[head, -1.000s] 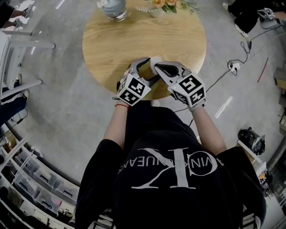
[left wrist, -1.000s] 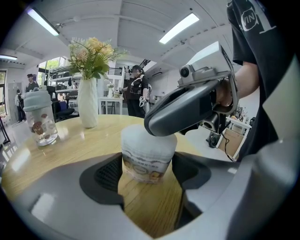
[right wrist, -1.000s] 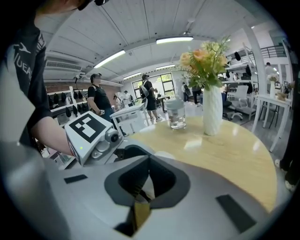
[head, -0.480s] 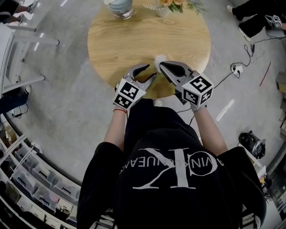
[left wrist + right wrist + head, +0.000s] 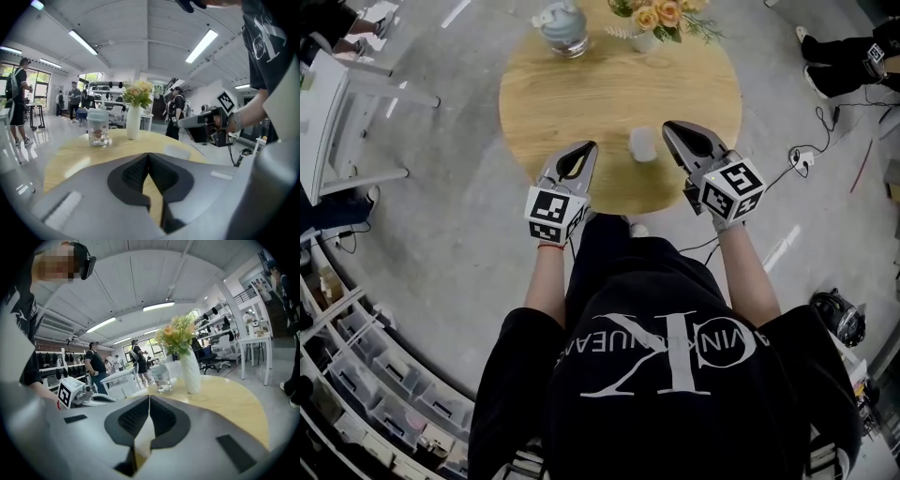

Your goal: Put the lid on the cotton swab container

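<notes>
**Desk:** What are you seeing?

**Me:** I'm looking down on the round tabletop (image 5: pixel 581 84). I'm holding the left tongs (image 5: pixel 587 148) over its near edge. The right tongs (image 5: pixel 669 127) are hanging over the near right part. Both pairs are fully closed, tip against tip, and neither is gripping anything.

**Desk:** What else is on there?

**Me:** At the far edge I'm seeing a vase (image 5: pixel 133 122) of flowers and a jar (image 5: pixel 98 127) beside it, both well apart from the work. The container (image 5: pixel 643 143) is standing upright between the two tongs, nearer the right pair, and neither pair is touching it.

**Desk:** Is the lid on?

**Me:** I'm judging that it is, since the top is looking pale and closed and no loose lid is lying on the wood. The view is too small to show whether it is sitting flush.

**Desk:** So how are you handling this step?

**Me:** I'm treating it as a check. I'm planning to move the closed tongs outward and up, away from the container, because a light thing like that is likely to tip at a nudge. If the lid is riding crooked, I'm thinking of steadying the body with one pair and pressing straight down on the top with the other.
</notes>
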{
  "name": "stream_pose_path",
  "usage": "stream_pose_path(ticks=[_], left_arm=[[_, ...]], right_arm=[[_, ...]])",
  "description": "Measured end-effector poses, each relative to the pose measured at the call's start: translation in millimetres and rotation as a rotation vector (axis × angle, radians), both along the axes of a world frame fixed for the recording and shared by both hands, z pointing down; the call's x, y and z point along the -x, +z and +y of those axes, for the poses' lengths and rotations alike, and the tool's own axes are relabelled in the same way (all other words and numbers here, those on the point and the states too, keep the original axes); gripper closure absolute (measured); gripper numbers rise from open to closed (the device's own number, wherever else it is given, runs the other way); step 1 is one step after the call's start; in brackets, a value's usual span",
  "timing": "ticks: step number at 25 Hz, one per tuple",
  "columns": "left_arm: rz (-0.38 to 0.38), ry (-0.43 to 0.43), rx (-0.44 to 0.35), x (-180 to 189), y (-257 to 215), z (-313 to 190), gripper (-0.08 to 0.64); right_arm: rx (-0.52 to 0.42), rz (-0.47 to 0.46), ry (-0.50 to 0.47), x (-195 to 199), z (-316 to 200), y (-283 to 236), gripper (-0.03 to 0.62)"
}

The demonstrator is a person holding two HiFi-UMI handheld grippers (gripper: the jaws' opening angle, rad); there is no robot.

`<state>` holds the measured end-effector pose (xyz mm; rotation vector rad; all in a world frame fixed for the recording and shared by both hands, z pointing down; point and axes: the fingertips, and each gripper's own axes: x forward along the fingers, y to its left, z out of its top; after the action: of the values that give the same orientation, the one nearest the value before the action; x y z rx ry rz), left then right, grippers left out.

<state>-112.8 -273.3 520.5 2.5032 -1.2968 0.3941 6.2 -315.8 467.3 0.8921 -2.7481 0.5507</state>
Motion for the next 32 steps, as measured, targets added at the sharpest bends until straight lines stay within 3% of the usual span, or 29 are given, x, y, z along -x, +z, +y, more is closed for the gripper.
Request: stream_pose_path(ticks=[4, 13, 32], left_arm=[[0.021, -0.106, -0.064, 20.5, -28.8, -14.3, 0.548], [0.015, -0.228, -0.171, 43.0, -77.5, -29.8, 0.548], [0.028, -0.332, -0.285, 57.6, -139.2, -26.8, 0.549]], right_arm=[[-0.048, -0.008, 0.03, -8.5, -7.3, -16.1, 0.577], [-0.149, -0.048, 0.061, -15.3, -17.6, -54.1, 0.577], [-0.273, -0.092, 0.08, -16.3, -15.7, -104.9, 0.577]])
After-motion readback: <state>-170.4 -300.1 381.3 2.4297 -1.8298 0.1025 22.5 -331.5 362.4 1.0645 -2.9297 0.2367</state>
